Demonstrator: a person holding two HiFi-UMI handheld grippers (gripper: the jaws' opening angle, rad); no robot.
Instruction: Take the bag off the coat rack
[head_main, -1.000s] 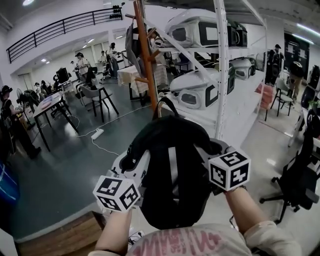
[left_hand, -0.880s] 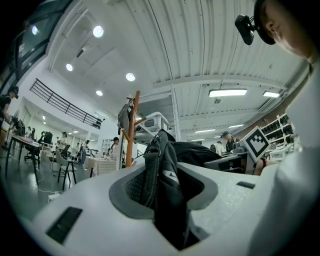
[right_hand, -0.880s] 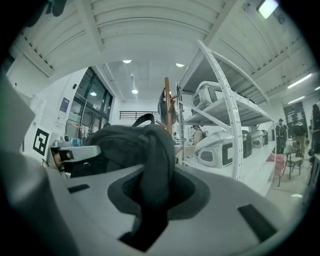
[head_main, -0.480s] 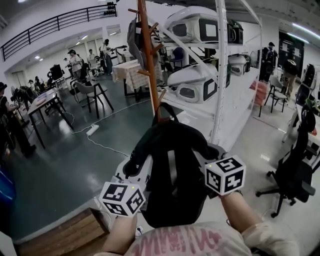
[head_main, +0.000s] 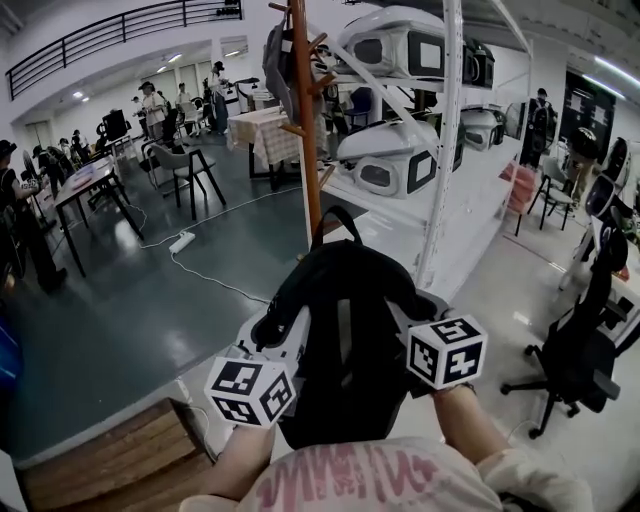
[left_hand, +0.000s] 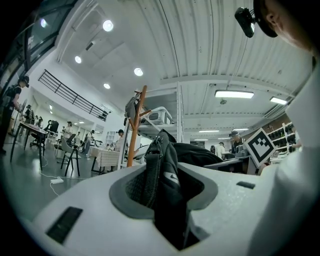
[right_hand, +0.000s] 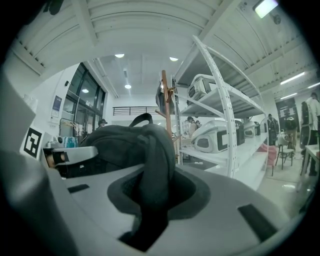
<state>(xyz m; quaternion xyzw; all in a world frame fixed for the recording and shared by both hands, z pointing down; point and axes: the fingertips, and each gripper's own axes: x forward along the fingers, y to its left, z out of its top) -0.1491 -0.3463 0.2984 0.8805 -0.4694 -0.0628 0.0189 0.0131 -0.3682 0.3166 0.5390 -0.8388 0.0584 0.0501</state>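
The black bag (head_main: 345, 330) is off the coat rack (head_main: 306, 120) and hangs in the air in front of us, between the 2 grippers, with its carry loop standing up at the top. No part of it touches the rack's pegs now. The left gripper (head_main: 275, 335) is clamped on the bag's left side, and its own view shows a webbing strap and a fold of the black fabric (left_hand: 167, 170) pinched between jaws that stand partly apart. The right gripper (head_main: 420, 308) is clamped on the other side, and its view shows a thick fold of the same fabric (right_hand: 145, 150) filling a narrower gap.

We judge the lift-off itself done. What is left, if anything, is to carry the bag clear and set it somewhere, and nothing here shows where. A grey bag (head_main: 278, 60) hangs high on the rack and is untouched.

Against the frame from 1 second ago, both grips look the same and the bag sits the same way between the grippers. The 2 marker cubes have drawn slightly closer together. The rack's pole stands a little further right in the head view, and the wooden platform (head_main: 100, 460) at the lower left shows more, so we seem to have eased back from the rack.
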